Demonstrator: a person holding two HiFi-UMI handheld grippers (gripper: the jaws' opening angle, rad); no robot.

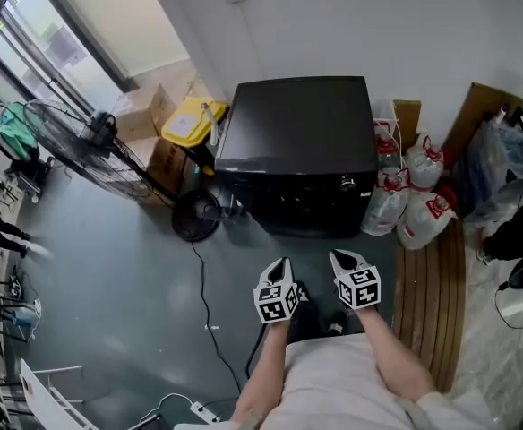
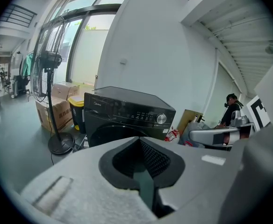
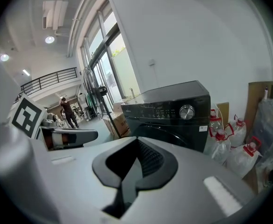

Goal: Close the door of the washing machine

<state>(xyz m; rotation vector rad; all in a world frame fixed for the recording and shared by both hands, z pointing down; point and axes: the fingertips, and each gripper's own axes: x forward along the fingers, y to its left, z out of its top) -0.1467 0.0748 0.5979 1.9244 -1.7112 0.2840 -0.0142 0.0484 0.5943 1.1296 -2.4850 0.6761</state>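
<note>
Head view: left gripper (image 1: 282, 264) beside right gripper (image 1: 338, 257), tilted down; jaws together.

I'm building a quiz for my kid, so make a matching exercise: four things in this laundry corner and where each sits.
1. black front-loading washing machine
2. yellow-lidded plastic bin
3. black metal pedestal fan
4. red-capped clear plastic jugs

A. far left, by the window
B. clustered right of the washer
C. centre, against the white wall
D. just left of the washer

Pairs: 1-C, 2-D, 3-A, 4-B
</note>
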